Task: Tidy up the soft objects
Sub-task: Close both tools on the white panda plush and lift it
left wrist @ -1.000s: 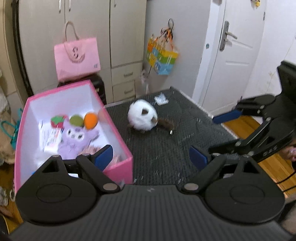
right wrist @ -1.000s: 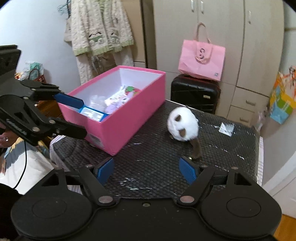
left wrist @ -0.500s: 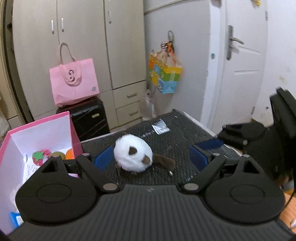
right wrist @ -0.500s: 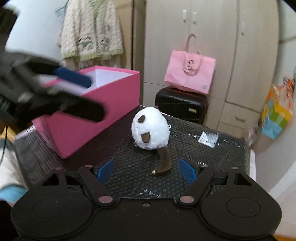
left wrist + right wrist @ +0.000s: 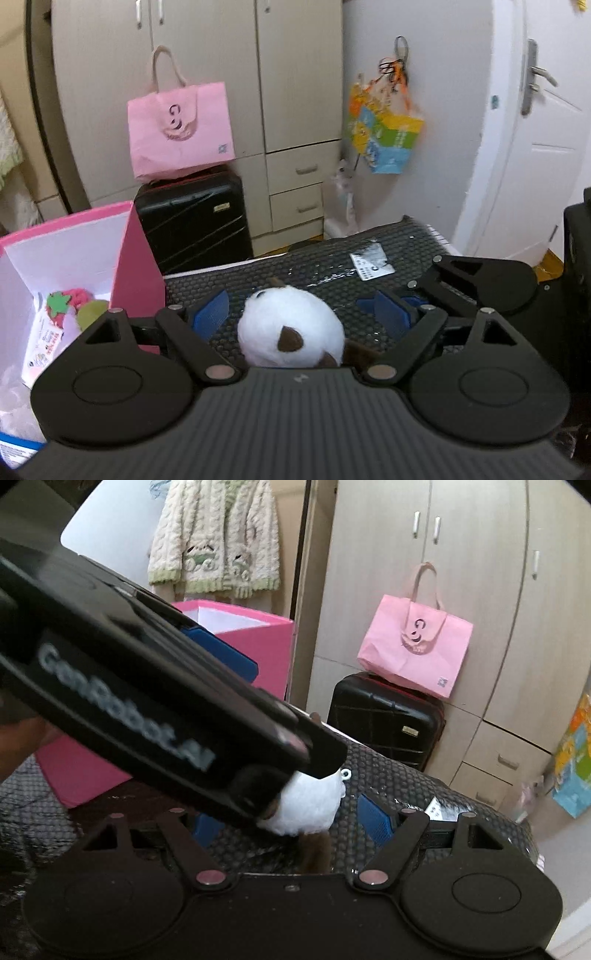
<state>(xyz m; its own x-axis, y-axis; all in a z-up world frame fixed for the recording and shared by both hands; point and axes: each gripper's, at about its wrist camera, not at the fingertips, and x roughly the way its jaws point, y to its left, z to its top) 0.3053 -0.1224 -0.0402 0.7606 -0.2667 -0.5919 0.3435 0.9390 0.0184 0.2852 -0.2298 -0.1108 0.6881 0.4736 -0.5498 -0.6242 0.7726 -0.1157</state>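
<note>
A round white plush toy (image 5: 291, 332) with brown ears lies on the dark mat (image 5: 332, 273). It sits between the blue pads of my left gripper (image 5: 299, 314), whose jaws are closing with gaps left on both sides. My right gripper (image 5: 291, 823) is open around the same plush toy (image 5: 314, 805), whose brown tail points toward the camera. A black finger (image 5: 184, 709) of the left gripper crosses the right wrist view and hides part of the toy. At the left stands the pink box (image 5: 140, 258), with a strawberry toy (image 5: 62, 302) inside.
A white paper packet (image 5: 371, 264) lies on the far part of the mat. Behind the mat stand a black suitcase (image 5: 195, 218) with a pink tote bag (image 5: 181, 129) on it, wardrobes, and a white door (image 5: 535, 147). A colourful bag (image 5: 384, 144) hangs on the wall.
Both grippers have moved in and down toward the white plush toy, which now lies between both pairs of jaws. The left gripper now crosses the right wrist view up close.
</note>
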